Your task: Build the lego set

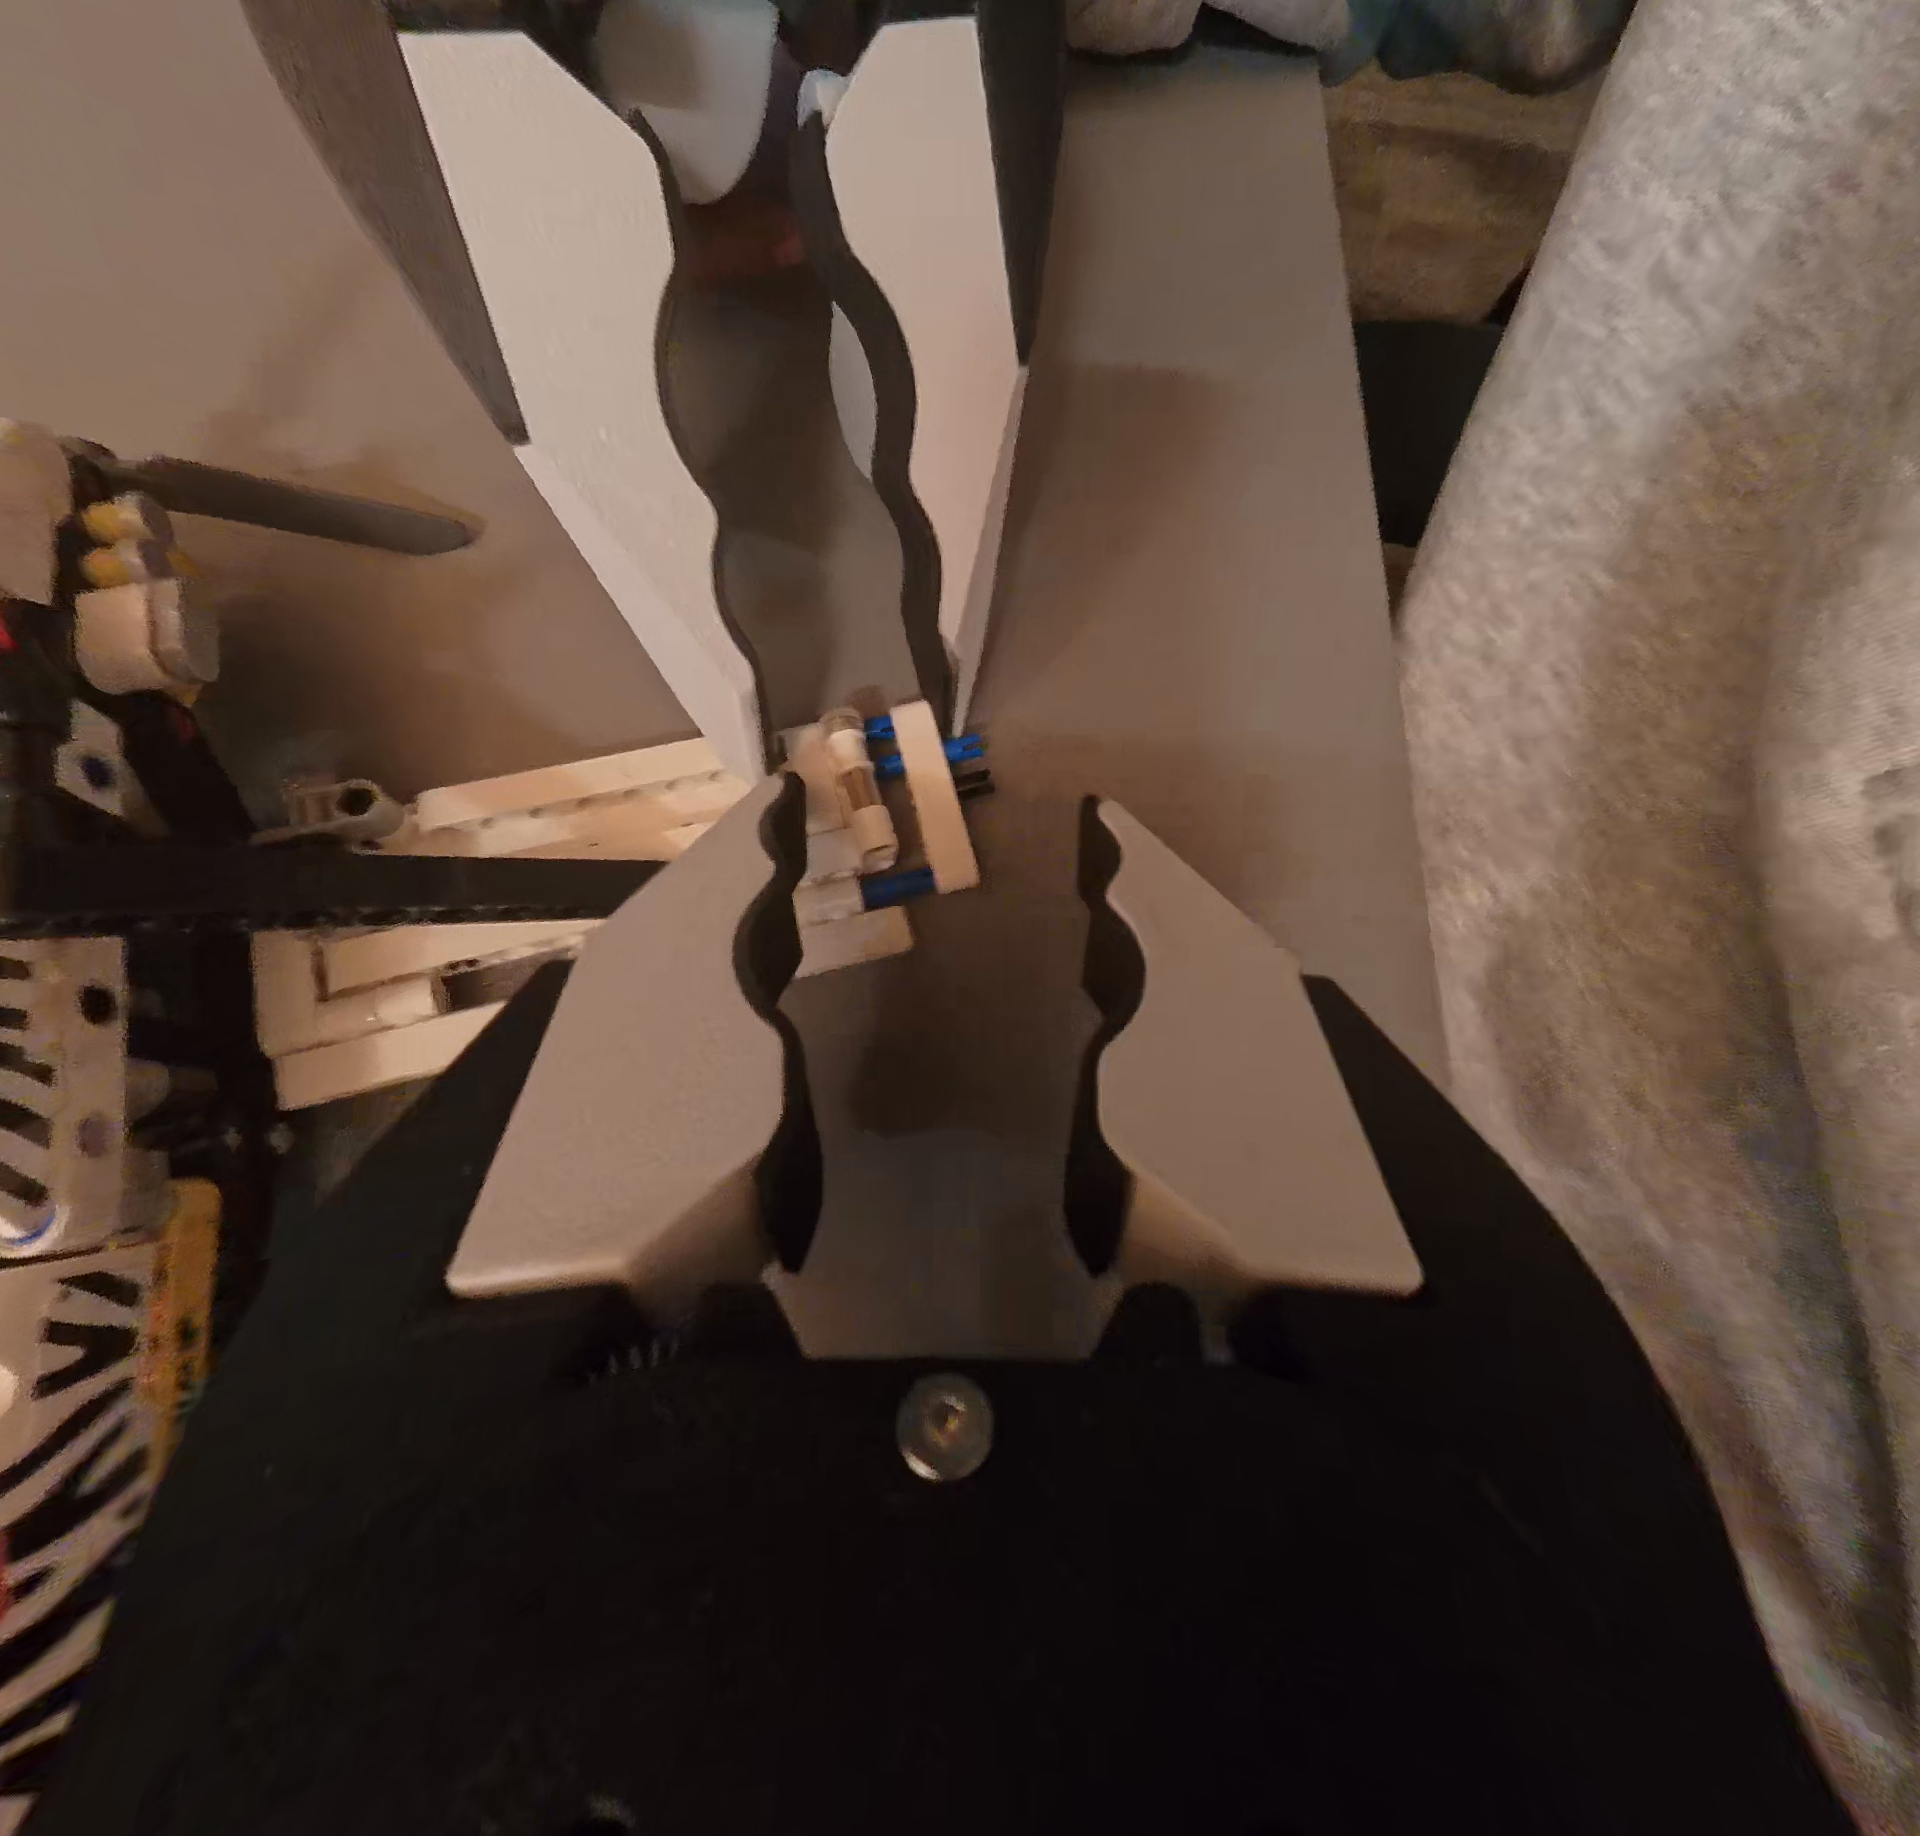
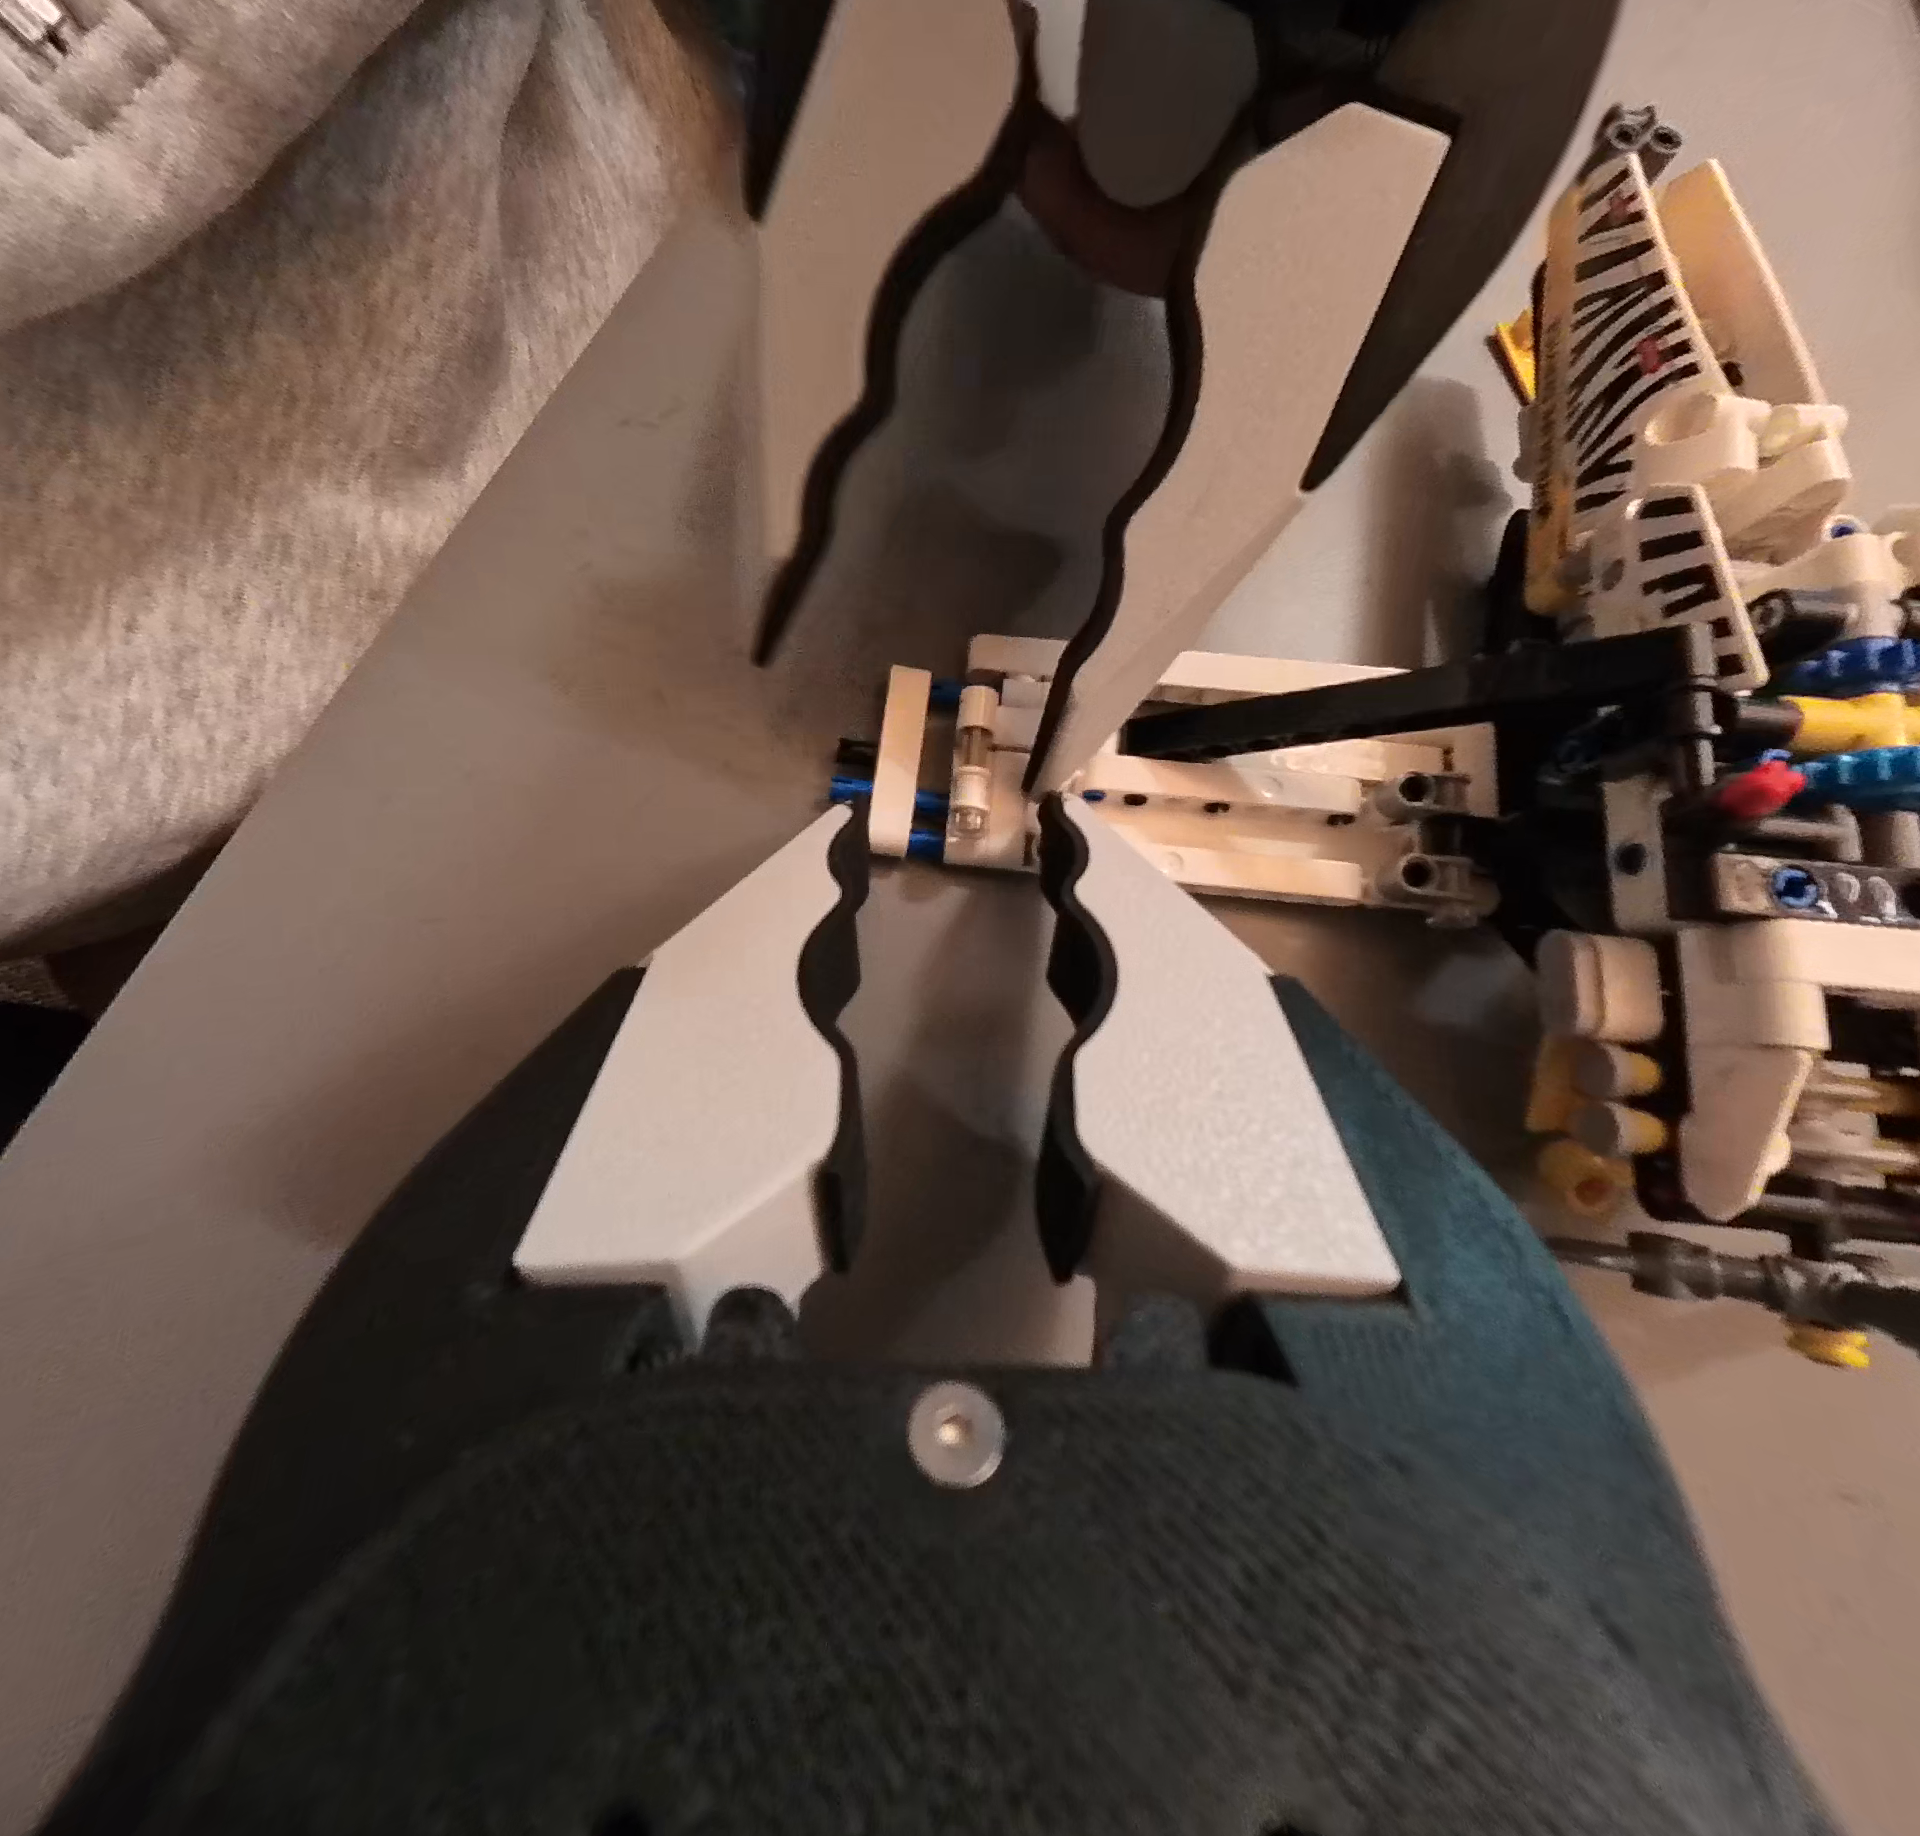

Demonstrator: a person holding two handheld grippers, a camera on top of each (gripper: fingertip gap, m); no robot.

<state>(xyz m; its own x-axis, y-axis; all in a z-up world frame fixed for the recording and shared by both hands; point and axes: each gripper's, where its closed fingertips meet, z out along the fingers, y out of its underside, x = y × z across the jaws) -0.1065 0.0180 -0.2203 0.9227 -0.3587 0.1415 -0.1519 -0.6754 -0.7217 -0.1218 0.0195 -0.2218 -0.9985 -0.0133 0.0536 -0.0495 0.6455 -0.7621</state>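
Note:
A white, black and yellow Technic model (image 2: 1683, 581) lies on the pale table (image 2: 416, 934), with a white boom (image 2: 1247, 799) pointing at both grippers. At the boom's tip, a short white beam (image 2: 902, 747) sits on blue pins (image 2: 928, 802). My right gripper (image 2: 948, 815) straddles this tip, one finger outside the beam and the other on the boom side, closed on it. In the left wrist view it (image 1: 857, 732) comes from above. My left gripper (image 1: 935, 794) is open, its left fingertip (image 1: 779, 810) against the boom end and the beam (image 1: 940, 799) between its jaws.
A long black beam (image 2: 1351, 716) runs along the boom to the model body, which also shows at the left edge of the left wrist view (image 1: 73, 1111). A person's grey fleece garment (image 1: 1662, 851) lies just past the table edge (image 2: 260, 436).

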